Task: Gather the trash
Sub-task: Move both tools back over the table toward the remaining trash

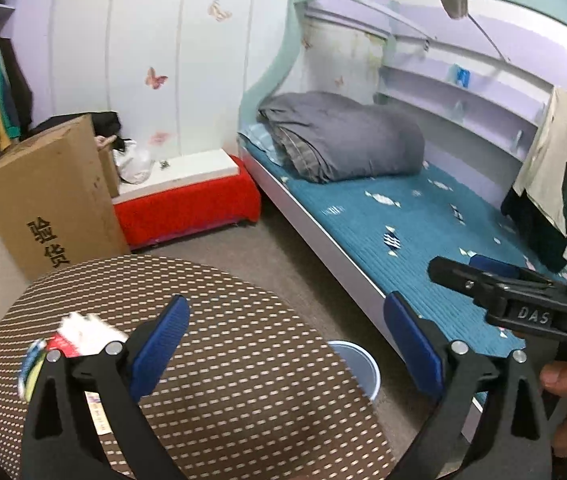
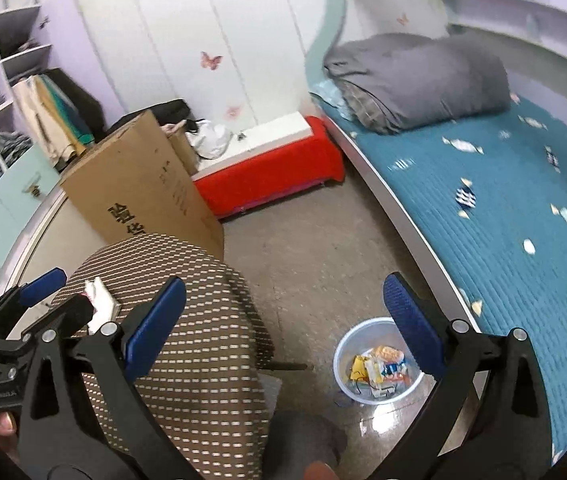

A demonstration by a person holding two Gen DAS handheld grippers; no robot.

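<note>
A round table with a brown dotted mat [image 1: 243, 360] fills the lower left. On its left part lie a crumpled white tissue [image 1: 87, 330], a red wrapper [image 1: 61, 346] and other small packets. My left gripper [image 1: 287, 344] hangs open over the table, nothing between its blue pads. A pale blue bin [image 2: 377, 362] stands on the floor between table and bed, holding several colourful wrappers. My right gripper [image 2: 283, 320] is open and empty above the floor by the bin; it also shows at the right in the left wrist view [image 1: 495, 280]. White paper [image 2: 101, 300] lies on the table's far side.
A tall cardboard box [image 1: 47, 196] stands behind the table. A red bench [image 1: 187, 204] sits against the wall. The bed with a teal cover [image 2: 503, 216] and a grey folded quilt [image 2: 419, 80] runs along the right. Shelves and hung clothes are at the far left.
</note>
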